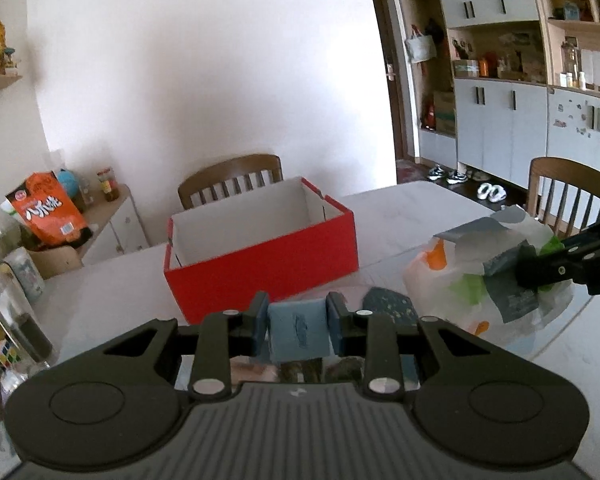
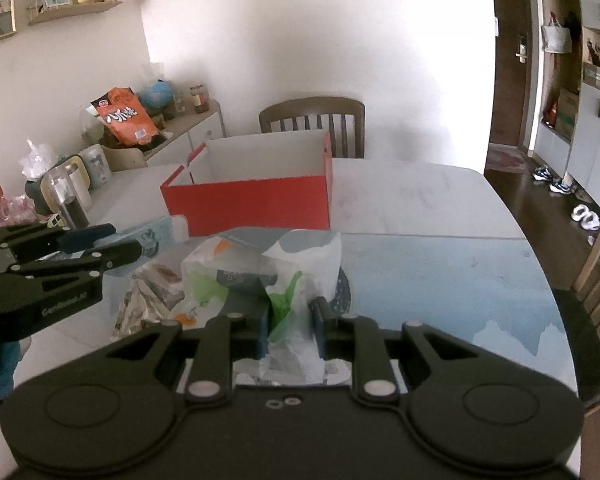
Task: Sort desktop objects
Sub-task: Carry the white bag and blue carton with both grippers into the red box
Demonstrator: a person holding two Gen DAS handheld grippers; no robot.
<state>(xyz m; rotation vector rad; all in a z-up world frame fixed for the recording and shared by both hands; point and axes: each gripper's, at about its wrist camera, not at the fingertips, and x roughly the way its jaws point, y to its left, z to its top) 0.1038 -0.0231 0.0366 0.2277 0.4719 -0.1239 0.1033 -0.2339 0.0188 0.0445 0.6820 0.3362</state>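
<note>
I hold both tools over the table. My left tool is clamped on a light blue packet, lifted just short of the open red box, which appears empty and sits ahead of it. My right tool is pinched on the crumpled white-and-green plastic bag, which hangs loose and holds dark packets. Main risk, in my judgement: the bag is soft and gripped by a fold, so it may slip or spill its contents if swung quickly; its slack could also snag the box rim. The two tools work close together, so a crossing path invites a knock. Loose wrappers lie near the bag. Open room lies to the right, where the table is bare up to its curved edge; the left side is crowded with jars and clutter.
</note>
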